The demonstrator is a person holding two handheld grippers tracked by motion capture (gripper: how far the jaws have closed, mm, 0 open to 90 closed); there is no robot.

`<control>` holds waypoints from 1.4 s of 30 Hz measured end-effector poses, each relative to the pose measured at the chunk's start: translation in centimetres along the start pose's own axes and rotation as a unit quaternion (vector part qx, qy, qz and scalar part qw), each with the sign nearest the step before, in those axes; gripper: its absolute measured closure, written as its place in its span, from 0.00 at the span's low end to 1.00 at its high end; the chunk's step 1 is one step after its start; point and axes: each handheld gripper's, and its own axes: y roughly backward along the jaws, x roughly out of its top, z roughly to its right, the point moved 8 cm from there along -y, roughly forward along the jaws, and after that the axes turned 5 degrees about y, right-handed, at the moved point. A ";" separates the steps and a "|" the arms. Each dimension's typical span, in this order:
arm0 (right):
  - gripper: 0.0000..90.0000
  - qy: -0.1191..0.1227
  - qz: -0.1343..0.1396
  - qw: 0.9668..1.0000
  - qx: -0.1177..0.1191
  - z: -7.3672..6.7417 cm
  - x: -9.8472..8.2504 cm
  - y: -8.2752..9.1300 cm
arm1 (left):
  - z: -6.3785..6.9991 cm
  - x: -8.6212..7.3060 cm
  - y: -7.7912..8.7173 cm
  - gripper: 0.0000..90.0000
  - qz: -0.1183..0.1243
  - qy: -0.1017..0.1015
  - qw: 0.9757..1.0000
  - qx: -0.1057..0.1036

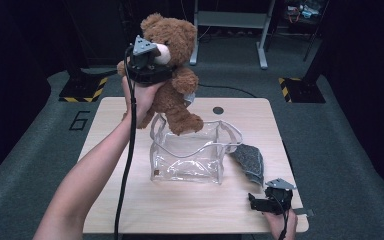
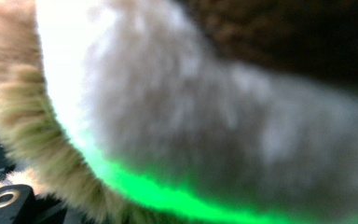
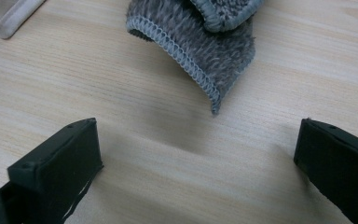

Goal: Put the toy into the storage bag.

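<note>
The left gripper (image 1: 150, 60) is clamping the fluffy brown teddy bear (image 1: 172, 80) half-closed, suspending it at twelve o'clock above the clear plastic pouch (image 1: 192, 152), likely for dropping in. The right gripper (image 1: 260, 202) is resting wide open and empty at five o'clock, near a grey knitted cloth (image 1: 249, 161).

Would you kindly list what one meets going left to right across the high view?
Left gripper holding the teddy bear → clear bag → grey cloth → right gripper.
</note>
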 end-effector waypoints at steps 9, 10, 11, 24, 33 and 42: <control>0.00 0.003 -0.001 1.000 0.001 0.0 0.0 0.0 | 2.6 0.2 -1.4 0.51 -0.001 0.000 1.000 -0.017; 0.00 0.003 -0.001 1.000 0.001 0.0 0.0 0.0 | 2.9 0.2 -1.5 0.51 -0.002 0.002 1.000 -0.020; 0.00 0.003 -0.001 1.000 0.001 0.0 0.0 0.0 | 3.1 0.2 -1.7 0.51 -0.002 0.004 1.000 -0.021; 0.00 0.001 0.000 1.000 0.001 0.0 0.0 0.0 | 5.8 -0.4 -3.6 0.50 -0.007 0.019 0.999 -0.036; 0.00 0.001 0.001 1.000 0.001 0.0 0.0 0.0 | 7.4 0.0 -4.0 0.50 -0.003 0.013 0.999 -0.039; 0.00 -0.001 0.002 1.000 -0.002 0.0 0.0 0.0 | 8.1 0.1 -4.1 0.49 0.000 0.026 0.999 -0.047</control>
